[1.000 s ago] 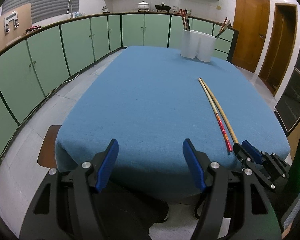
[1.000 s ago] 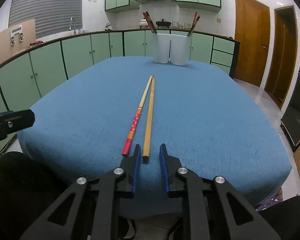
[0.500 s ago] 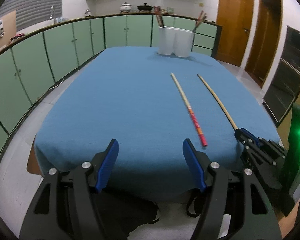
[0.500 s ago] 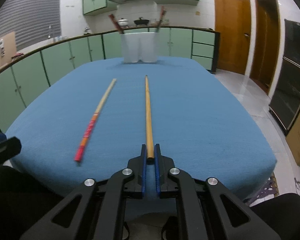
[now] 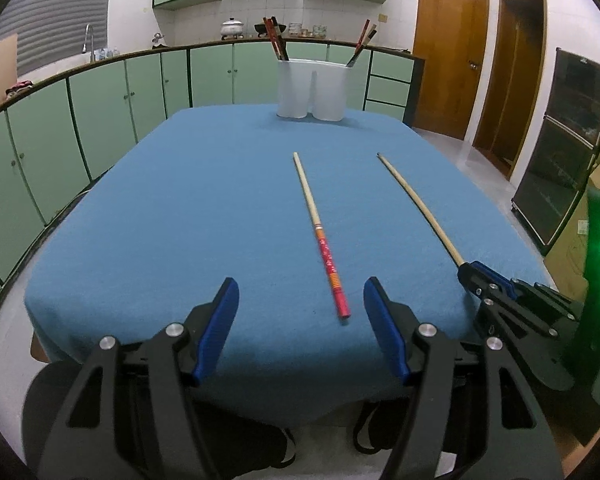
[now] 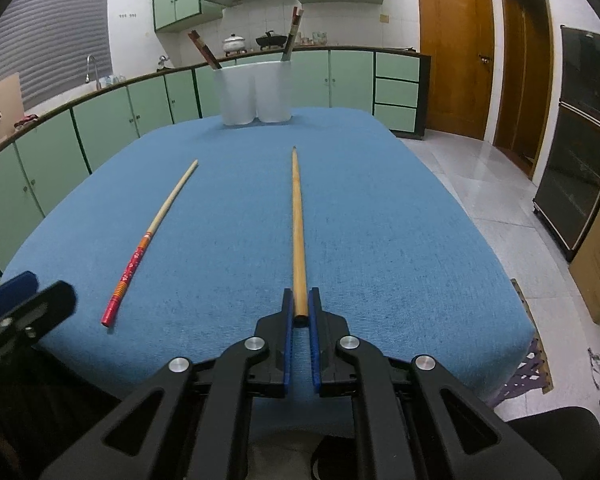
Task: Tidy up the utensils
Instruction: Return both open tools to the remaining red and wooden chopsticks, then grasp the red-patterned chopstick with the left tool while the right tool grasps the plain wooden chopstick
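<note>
The right gripper [image 6: 300,312] fingers pinch the near end of the plain chopstick [image 6: 298,224] at lower centre. The left gripper [image 5: 300,320] fingers are spread, empty, the red-handled chopstick [image 5: 320,236] lying on the blue worktop [image 5: 180,220] centre frame, the white holder [image 5: 311,89] at upper centre.

Table [image 5: 148,208] runs away from both cameras; two-compartment holder [image 5: 311,89] stands at its far end, near the middle, chopsticks upright-tilted in each compartment. Two loose chopsticks lie lengthwise on the cloth, apart, thin ends toward the holder. Patterned chopstick [image 5: 320,234] on the left, butt near the front edge, between the left gripper [image 5: 300,320] fingers' line of view. Plain chopstick [image 6: 298,236] to its right, butt inside the right gripper [image 6: 299,312]; possibly lifted, hard to tell. Counter behind the table.
</note>
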The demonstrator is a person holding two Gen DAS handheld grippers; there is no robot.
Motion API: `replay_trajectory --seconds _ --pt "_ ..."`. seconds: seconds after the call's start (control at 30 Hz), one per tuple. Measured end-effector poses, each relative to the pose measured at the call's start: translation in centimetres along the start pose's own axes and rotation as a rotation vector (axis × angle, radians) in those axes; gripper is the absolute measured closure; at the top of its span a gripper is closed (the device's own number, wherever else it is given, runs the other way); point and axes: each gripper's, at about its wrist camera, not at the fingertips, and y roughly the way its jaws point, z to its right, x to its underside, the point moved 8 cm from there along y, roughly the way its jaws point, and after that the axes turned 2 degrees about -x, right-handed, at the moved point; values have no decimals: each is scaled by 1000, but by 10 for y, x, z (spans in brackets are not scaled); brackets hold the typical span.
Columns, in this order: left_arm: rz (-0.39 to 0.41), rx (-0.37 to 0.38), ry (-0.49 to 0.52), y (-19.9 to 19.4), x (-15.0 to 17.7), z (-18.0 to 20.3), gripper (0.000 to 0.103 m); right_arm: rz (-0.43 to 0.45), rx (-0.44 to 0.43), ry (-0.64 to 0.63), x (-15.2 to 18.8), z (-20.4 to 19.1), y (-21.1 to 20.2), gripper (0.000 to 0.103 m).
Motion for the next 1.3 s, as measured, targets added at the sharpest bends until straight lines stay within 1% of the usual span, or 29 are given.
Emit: replay_trajectory --seconds 0.17,0.37,0.5,0.57,0.63,0.67,0.7,0.73,0.77,0.8,0.83,0.9,1.07,1.23,1.3 --pt "2 -5 9 8 2 10 41 19 2 3 2 6 -1 96" --pt "-36 -34 15 27 10 14 44 28 7 -2 2 12 -2 96" --pt "-23 -62 27 31 9 18 45 29 4 -1 2 12 -2 96" --pt "-14 -63 28 32 8 20 51 30 7 -5 3 11 -2 96" --pt "-5 -52 33 32 6 22 73 30 6 -8 3 11 -2 96" --pt "-5 -43 27 32 5 22 77 30 6 -9 3 11 -2 96" --pt "-4 -38 20 31 5 20 84 30 8 -12 3 11 -2 96" --pt "-2 -39 18 30 5 19 89 31 10 -17 3 11 -1 96" --pt "0 -39 13 29 4 18 91 32 13 -22 3 10 -1 96" --pt "0 -33 9 29 4 17 98 31 14 -25 2 9 -1 96" --pt "5 -32 12 28 3 17 100 28 14 -26 2 9 -1 96" --pt "18 -24 18 23 -1 19 103 16 9 -24 0 8 -1 96" --pt "53 5 14 6 -19 17 103 0 -7 -20 -9 6 -10 96" --pt "103 9 13 -17 -46 7 103 22 0 -89 -44 0 -38 96" --pt "126 16 16 -24 -59 6 103 34 -2 -94 -64 2 -49 96"
